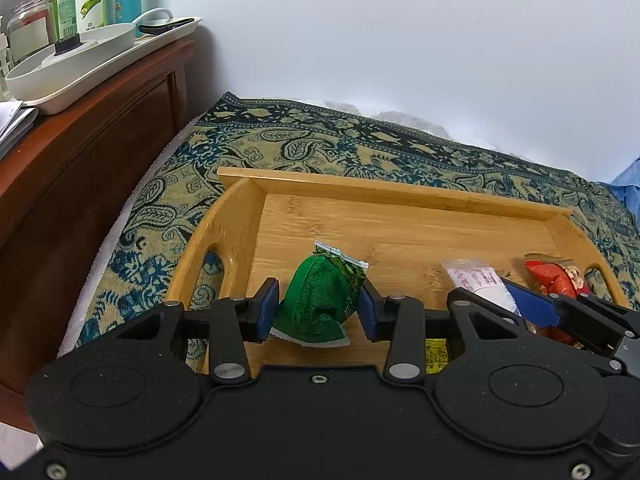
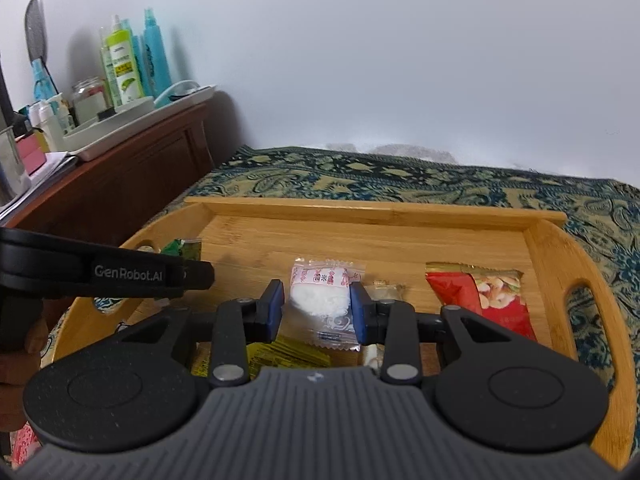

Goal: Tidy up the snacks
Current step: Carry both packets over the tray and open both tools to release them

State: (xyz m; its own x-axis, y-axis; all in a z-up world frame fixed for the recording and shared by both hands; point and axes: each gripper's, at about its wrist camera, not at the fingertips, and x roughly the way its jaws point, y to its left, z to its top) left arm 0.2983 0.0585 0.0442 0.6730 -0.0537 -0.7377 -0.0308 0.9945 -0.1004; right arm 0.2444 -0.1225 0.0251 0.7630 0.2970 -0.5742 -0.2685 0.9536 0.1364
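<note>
Over a shallow bamboo tray (image 1: pixel 400 196), each gripper grips one snack. The left gripper (image 1: pixel 319 308) pinches a crumpled green foil snack packet (image 1: pixel 320 300) between its blue pads, long axis pointing away from it. The right gripper (image 2: pixel 316 308) clamps a clear-wrapped white rice cake (image 2: pixel 324 300) (a red nut packet (image 2: pixel 492 300) lies just right of it).

I am in a home, in a bedroom I think. A soft patterned blanket (image 1: pixel 360 140) covers what looks like a bed. Beside it is a dark wood cabinet (image 1: pixel 92 120) with a white tray (image 1: pixel 100 68), lotion bottles (image 2: pixel 124 68) and a glass jar (image 1: pixel 28 28) on top.
</note>
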